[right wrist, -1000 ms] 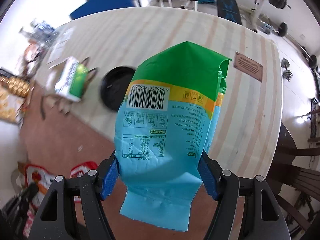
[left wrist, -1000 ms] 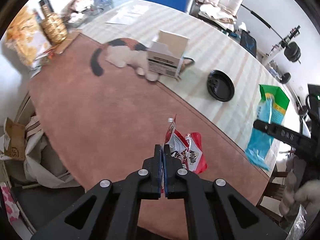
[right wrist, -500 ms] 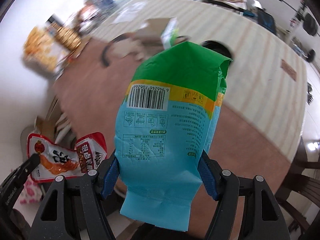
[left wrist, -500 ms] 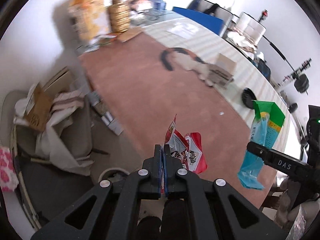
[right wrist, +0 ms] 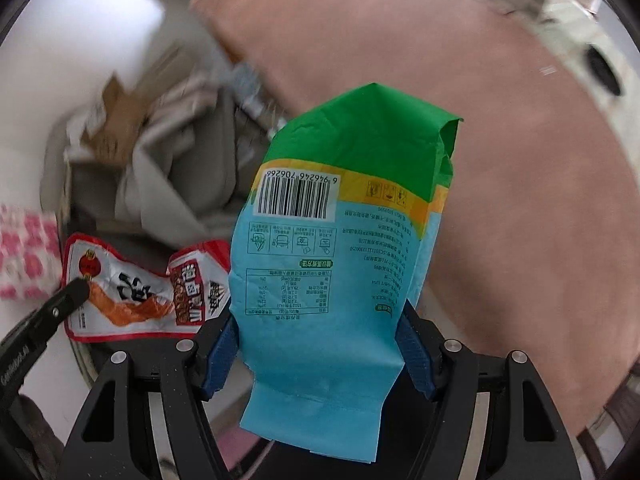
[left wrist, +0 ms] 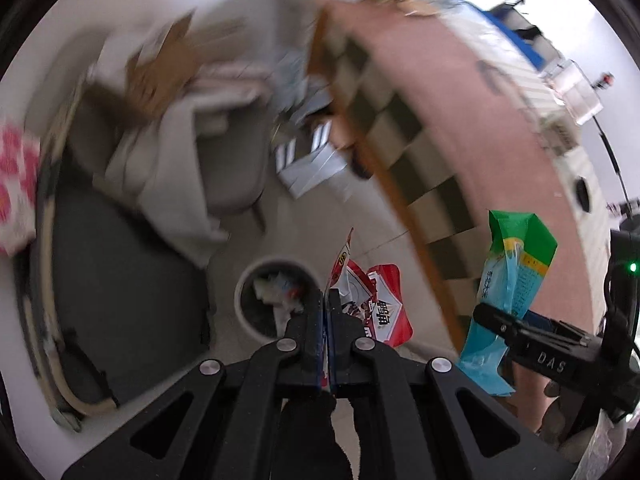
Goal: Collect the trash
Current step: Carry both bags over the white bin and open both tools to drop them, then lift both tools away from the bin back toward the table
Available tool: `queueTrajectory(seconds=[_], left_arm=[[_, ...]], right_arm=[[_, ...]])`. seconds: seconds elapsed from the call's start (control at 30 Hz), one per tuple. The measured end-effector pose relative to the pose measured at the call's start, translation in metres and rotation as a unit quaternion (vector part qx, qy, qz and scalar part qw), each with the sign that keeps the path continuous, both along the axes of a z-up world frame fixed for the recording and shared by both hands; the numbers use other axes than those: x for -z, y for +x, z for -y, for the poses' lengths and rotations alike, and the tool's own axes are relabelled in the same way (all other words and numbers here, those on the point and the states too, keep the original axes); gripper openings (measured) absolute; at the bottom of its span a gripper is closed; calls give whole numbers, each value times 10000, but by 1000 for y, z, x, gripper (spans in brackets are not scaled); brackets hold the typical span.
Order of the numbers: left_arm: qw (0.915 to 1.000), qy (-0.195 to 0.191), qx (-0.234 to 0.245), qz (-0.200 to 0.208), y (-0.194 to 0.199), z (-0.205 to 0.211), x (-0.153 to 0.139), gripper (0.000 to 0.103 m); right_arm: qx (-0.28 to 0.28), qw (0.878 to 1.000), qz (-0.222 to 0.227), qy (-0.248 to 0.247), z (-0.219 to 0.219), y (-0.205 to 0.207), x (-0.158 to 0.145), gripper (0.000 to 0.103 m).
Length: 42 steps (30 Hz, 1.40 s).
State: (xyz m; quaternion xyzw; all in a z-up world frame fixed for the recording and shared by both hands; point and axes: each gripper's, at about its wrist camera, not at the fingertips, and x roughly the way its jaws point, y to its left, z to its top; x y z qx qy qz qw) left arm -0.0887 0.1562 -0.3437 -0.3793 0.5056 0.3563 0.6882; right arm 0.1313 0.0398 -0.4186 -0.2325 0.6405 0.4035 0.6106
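My left gripper (left wrist: 325, 300) is shut on a red and white snack wrapper (left wrist: 378, 304), which hangs just right of a round white trash bin (left wrist: 244, 312) on the floor below. The bin holds crumpled rubbish. My right gripper (right wrist: 320, 340) is shut on a blue and green snack bag (right wrist: 340, 240), its blue pads pressing both sides. In the left wrist view that bag (left wrist: 516, 276) hangs at the right beside the table's edge. In the right wrist view the red wrapper (right wrist: 140, 288) and the left gripper's fingertip (right wrist: 68, 296) show at lower left.
A table with a brown cloth (left wrist: 460, 128) runs along the right. A grey chair (left wrist: 224, 160) piled with cardboard and cloth stands left of it. A dark mat (left wrist: 120, 300) lies on the floor left of the bin. A pink patterned cloth (left wrist: 16, 184) is at far left.
Both grippers have swung off the table toward the floor, still holding their wrappers. The trash bin has come into view below the left gripper.
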Motion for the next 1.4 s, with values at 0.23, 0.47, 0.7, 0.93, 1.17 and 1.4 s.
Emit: queueTrajectory(seconds=[0.23, 0.47, 0.7, 0.93, 1.17, 1.4], left_arm=[[9934, -795, -811, -146, -55, -22, 121, 0], [9802, -1447, -1337, -178, -76, -41, 253, 2], [9661, -2077, -1502, -312, -87, -55, 365, 18], [9626, -1968, -1764, -603, -113, -57, 402, 96], [9697, -1273, -1763, -1109, -122, -51, 383, 102], [9713, -1107, -1749, -1172, -122, -44, 360, 102]], right_arm=[[-655, 9947, -407, -673, -21, -49, 121, 73], [-983, 9860, -795, -1087, -44, -70, 258, 73], [-1345, 9764, -1153, -1232, -78, -93, 381, 75], [-1780, 9632, -1486, -1358, -97, -119, 455, 103], [-2040, 9662, -837, -1338, -103, -129, 437, 103], [-2159, 9677, 56, -1300, -107, -123, 396, 103]])
